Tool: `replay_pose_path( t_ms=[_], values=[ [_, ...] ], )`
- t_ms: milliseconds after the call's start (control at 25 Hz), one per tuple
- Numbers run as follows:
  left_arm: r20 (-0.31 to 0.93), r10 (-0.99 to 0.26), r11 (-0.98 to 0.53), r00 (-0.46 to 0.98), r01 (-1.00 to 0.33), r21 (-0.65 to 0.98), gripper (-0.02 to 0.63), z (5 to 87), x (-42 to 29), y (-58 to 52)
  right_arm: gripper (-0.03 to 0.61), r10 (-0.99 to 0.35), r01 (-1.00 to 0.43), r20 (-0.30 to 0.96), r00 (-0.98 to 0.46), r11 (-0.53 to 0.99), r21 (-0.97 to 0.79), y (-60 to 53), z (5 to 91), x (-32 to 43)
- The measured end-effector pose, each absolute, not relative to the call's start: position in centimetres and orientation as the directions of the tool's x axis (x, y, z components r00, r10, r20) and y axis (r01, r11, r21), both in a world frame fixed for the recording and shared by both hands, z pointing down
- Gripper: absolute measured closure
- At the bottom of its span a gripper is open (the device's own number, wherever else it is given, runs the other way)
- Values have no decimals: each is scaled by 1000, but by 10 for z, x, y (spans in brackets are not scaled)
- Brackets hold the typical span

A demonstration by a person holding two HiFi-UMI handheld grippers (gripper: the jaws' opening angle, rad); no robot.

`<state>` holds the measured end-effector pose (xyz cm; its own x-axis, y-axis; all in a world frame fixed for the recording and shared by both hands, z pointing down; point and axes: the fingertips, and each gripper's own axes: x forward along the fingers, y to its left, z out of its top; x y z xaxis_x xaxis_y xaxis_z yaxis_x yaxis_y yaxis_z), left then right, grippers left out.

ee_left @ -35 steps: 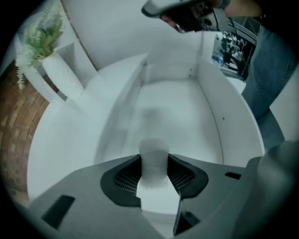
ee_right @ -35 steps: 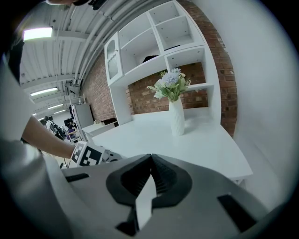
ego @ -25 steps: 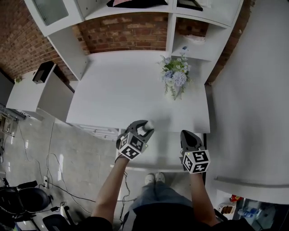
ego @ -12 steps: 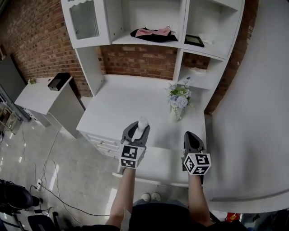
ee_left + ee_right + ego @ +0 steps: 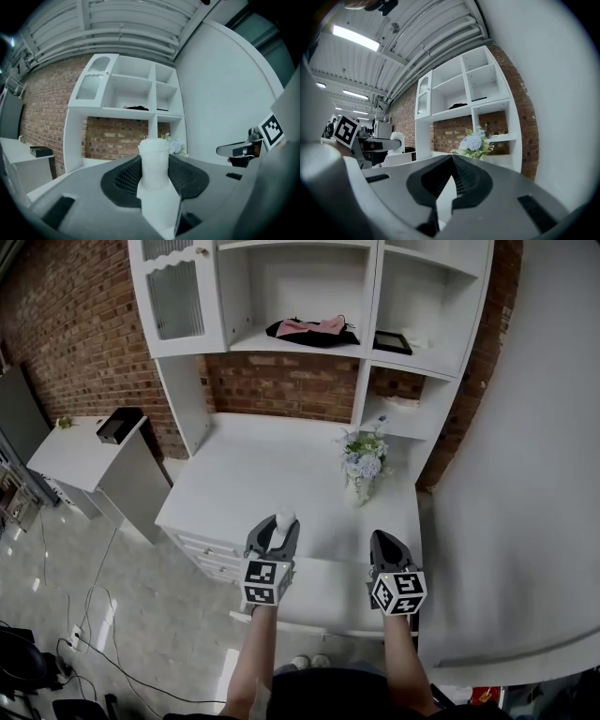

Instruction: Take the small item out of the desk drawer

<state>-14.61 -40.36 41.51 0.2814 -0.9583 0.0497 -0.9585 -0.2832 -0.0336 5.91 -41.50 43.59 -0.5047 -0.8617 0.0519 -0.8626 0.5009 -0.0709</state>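
Note:
My left gripper [image 5: 279,529] is shut on a small white bottle-shaped item [image 5: 285,520], held above the front edge of the white desk [image 5: 253,470]. In the left gripper view the item [image 5: 155,161] stands upright between the two dark pads, its cap poking past the fingertips. To its right, at about the same height, my right gripper [image 5: 382,544] is shut with nothing in it; its tips meet in the right gripper view [image 5: 452,157]. Below both grippers a pulled-out white drawer [image 5: 328,594] shows; its inside is hidden.
A vase of pale flowers [image 5: 361,463] stands on the desk's right side. The hutch above holds a pink and black cloth [image 5: 314,329] and a dark frame [image 5: 392,341]. A low white cabinet with a black box [image 5: 117,426] stands left; cables lie on the floor [image 5: 84,624].
Both grippers have risen from the drawer's level to above the desk front. The left one rolled, so the white item now stands upright. The head view tilted up.

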Motion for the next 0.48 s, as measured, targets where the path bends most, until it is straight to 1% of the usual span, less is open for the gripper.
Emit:
replay_pose_path(
  t_ms=[160, 480],
  values=[
    [37, -954, -300, 299, -953, -34, 450, 416, -145, -404, 581, -850, -853, 68, -522, 518, -69, -412, 438, 53],
    [63, -942, -332, 329, -942, -42, 451, 425, -136, -403, 581, -852, -855, 76, -517, 512, -76, -409, 441, 56]
  ],
)
